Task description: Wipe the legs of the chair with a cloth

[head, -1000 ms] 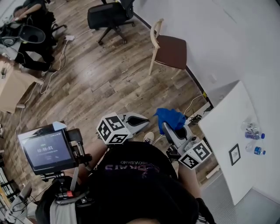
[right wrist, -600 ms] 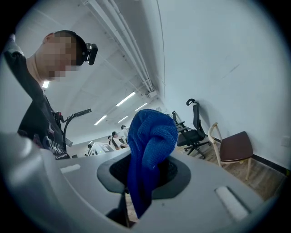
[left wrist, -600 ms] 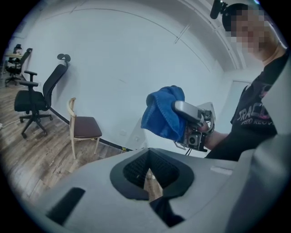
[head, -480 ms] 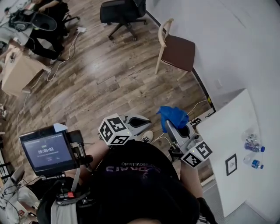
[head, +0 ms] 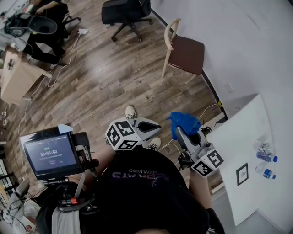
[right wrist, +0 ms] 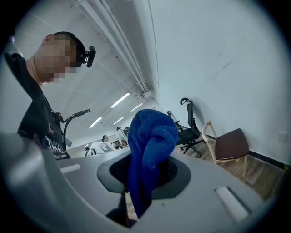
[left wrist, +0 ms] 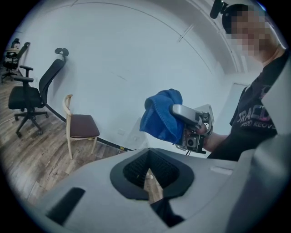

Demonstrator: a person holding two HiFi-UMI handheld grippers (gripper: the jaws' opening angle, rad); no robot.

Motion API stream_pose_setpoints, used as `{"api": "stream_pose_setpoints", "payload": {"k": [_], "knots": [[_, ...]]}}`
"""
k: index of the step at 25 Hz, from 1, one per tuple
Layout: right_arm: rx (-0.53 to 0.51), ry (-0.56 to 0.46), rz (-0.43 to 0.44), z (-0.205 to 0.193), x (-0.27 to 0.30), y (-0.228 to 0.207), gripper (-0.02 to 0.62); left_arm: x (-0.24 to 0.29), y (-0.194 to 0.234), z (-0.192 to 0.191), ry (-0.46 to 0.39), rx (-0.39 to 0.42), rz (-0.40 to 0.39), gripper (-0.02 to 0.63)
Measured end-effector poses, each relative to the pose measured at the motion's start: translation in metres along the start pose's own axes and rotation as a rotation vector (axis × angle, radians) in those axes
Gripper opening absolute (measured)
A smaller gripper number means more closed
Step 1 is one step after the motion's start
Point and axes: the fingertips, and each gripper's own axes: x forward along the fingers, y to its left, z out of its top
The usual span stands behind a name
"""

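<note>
The chair has a brown seat and pale wooden legs and stands against the white wall, well ahead of both grippers. My right gripper is shut on a blue cloth, which bunches up above its jaws and hangs down between them. The left gripper is held level with it at waist height, shut with nothing in it. From the left gripper view the chair shows far left, and the cloth and right gripper show close by. The right gripper view has the chair at right.
A black office chair stands beyond the wooden chair. At right is a white table with water bottles, and cables lie by the wall. People sit at desks far left. A screen rig sits by my left side.
The view has shifted a little and a shoe now shows on the floor ahead of the left gripper. Both grippers keep their hold and pose, drifting slightly right.
</note>
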Motion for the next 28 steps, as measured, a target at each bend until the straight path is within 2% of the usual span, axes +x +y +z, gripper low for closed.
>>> {"api": "stream_pose_setpoints", "payload": {"k": [4,10,16,23,28], "knots": [[-0.013,-0.038,-0.056,-0.004,0.000,-0.003,0.086,-0.002,0.007,-0.004,0.019,0.029,-0.039,-0.003],[0.012,-0.071,-0.162,0.031,0.090,-0.042,0.086,-0.030,0.104,0.048,0.057,0.016,-0.107,-0.003],[0.027,-0.115,-0.263,0.046,0.150,-0.076,0.086,-0.049,0.172,0.080,0.074,0.034,-0.151,-0.003],[0.005,-0.118,-0.345,0.046,0.195,-0.105,0.086,-0.061,0.223,0.089,0.082,0.104,-0.158,-0.003],[0.004,-0.090,-0.358,0.051,0.211,-0.124,0.086,-0.053,0.239,0.088,0.099,0.081,-0.171,-0.003]]}}
